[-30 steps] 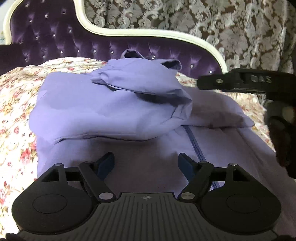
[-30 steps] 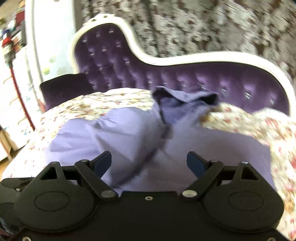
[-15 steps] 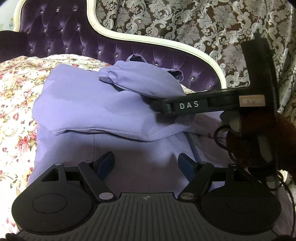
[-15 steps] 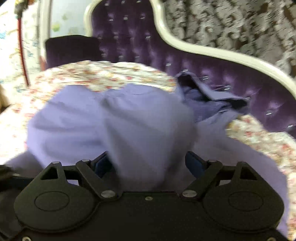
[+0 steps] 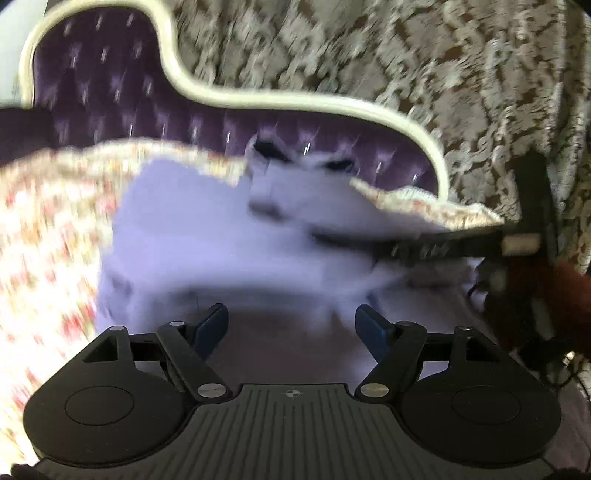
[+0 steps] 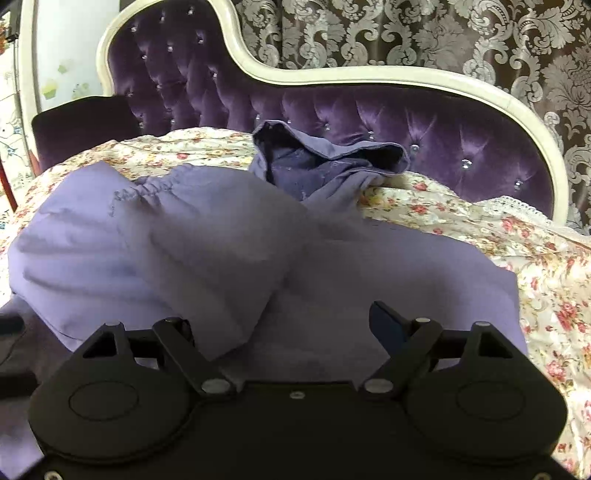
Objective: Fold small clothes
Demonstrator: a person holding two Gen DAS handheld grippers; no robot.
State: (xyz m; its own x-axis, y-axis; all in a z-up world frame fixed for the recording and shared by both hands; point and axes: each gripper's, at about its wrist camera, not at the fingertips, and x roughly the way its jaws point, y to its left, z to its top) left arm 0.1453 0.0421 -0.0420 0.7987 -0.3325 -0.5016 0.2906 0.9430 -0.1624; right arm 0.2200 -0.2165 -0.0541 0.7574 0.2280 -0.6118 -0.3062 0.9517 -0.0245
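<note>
A lilac hooded garment (image 6: 369, 266) lies spread on the floral bedspread (image 6: 535, 251), its hood (image 6: 325, 162) bunched near the headboard. One sleeve (image 6: 166, 236) is folded across the body. The garment also shows, blurred, in the left wrist view (image 5: 221, 236). My left gripper (image 5: 291, 325) is open and empty just above the garment's near part. My right gripper (image 6: 284, 325) is open, with the sleeve's fold draped over its left finger. The right gripper's body also shows at the right of the left wrist view (image 5: 461, 247).
A purple tufted headboard (image 6: 369, 110) with a cream frame stands behind the bed. A patterned curtain (image 6: 443, 33) hangs behind it. A dark purple cushion (image 6: 81, 118) sits at the far left. The bedspread extends on both sides of the garment.
The left gripper has swung quickly, so its view is blurred and shifted. The right gripper has pulled back a little; the sleeve now lies folded over the body.
</note>
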